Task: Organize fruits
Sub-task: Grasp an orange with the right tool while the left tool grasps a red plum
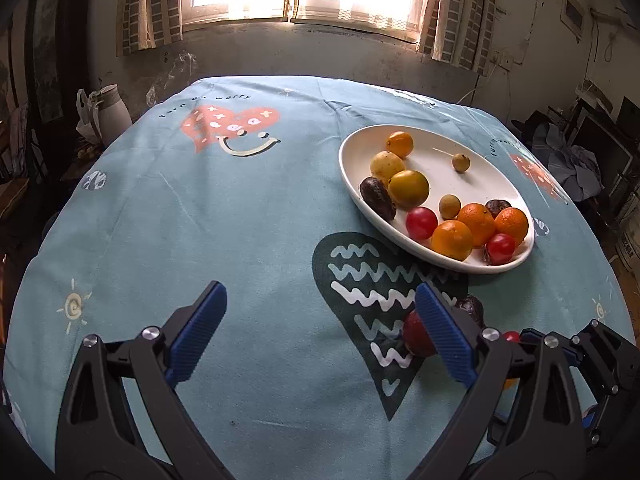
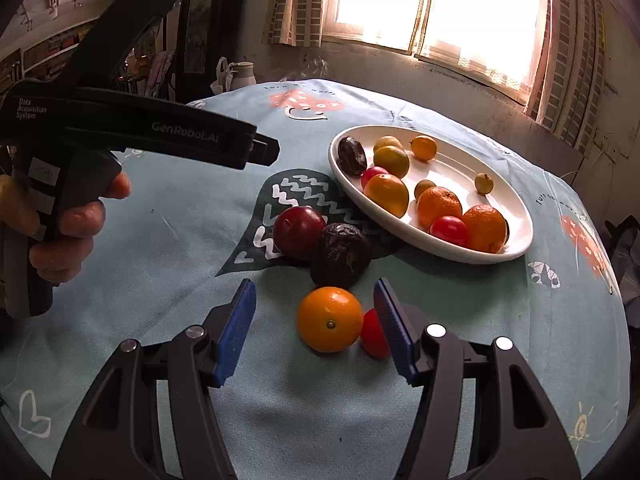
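An oval white plate (image 1: 440, 160) holds several fruits: oranges, red tomatoes, yellow-green ones and dark wrinkled ones. The same plate (image 2: 452, 168) lies far right in the right wrist view. On the cloth before it lie a red plum (image 2: 298, 232), a dark wrinkled fruit (image 2: 340, 256), an orange (image 2: 330, 319) and a small red tomato (image 2: 374, 334). My right gripper (image 2: 316, 328) is open around the orange; the left pad is clear of it and the tomato is beside the right pad. My left gripper (image 1: 320, 320) is wide open over bare cloth, the plum (image 1: 416, 336) just behind its right finger.
A blue patterned tablecloth (image 1: 240, 220) covers the round table. A hand (image 2: 76, 224) holds the left tool's black body (image 2: 160, 132) at the left. A pale jug (image 1: 114, 112) stands past the table's far left edge. Windows with curtains lie beyond.
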`<state>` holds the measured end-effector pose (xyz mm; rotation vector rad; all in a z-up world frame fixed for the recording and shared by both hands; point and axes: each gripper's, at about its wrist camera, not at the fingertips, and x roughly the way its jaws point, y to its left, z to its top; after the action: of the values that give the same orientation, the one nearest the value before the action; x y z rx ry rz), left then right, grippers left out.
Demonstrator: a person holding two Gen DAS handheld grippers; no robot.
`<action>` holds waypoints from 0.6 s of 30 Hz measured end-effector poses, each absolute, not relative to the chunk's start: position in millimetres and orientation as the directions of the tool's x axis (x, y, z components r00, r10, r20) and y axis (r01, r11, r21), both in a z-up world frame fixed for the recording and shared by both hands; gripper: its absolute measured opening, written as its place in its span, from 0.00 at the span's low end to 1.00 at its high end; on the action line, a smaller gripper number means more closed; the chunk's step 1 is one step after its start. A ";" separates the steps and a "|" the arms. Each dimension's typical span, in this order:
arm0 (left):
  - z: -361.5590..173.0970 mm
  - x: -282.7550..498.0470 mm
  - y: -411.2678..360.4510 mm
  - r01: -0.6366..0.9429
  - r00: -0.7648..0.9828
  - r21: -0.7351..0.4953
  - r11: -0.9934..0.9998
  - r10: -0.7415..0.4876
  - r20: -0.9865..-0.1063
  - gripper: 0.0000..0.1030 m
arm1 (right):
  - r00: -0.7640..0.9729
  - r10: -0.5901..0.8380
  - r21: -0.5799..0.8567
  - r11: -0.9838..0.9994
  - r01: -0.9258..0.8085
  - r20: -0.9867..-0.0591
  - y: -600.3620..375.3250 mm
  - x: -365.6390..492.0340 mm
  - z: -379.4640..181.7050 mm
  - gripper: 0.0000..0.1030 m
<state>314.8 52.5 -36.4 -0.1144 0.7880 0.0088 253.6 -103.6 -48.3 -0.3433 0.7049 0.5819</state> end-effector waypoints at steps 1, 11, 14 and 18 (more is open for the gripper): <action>-35.8 314.6 53.1 -0.053 0.708 -0.098 0.994 -0.032 -0.706 0.94 | 0.611 0.380 -0.101 0.790 -0.605 -0.694 -103.4 254.6 -49.9 0.58; -32.5 313.8 53.8 -0.059 0.713 -0.086 0.995 -0.018 -0.701 0.94 | 0.546 0.381 -0.054 0.782 -0.621 -0.746 -100.1 268.9 -59.1 0.44; -31.2 312.8 55.2 -0.063 0.717 -0.087 0.994 -0.015 -0.697 0.94 | 0.555 0.352 -0.092 0.779 -0.620 -0.754 -93.9 267.5 -61.4 0.38; -32.0 313.5 57.2 -0.066 0.715 -0.093 0.994 -0.018 -0.699 0.94 | 0.564 0.357 -0.084 0.788 -0.610 -0.745 -97.4 266.3 -59.0 0.37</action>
<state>313.5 57.2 -32.0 -0.1137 0.7739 0.0266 266.3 -97.4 -59.0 -0.3527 0.7850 0.5829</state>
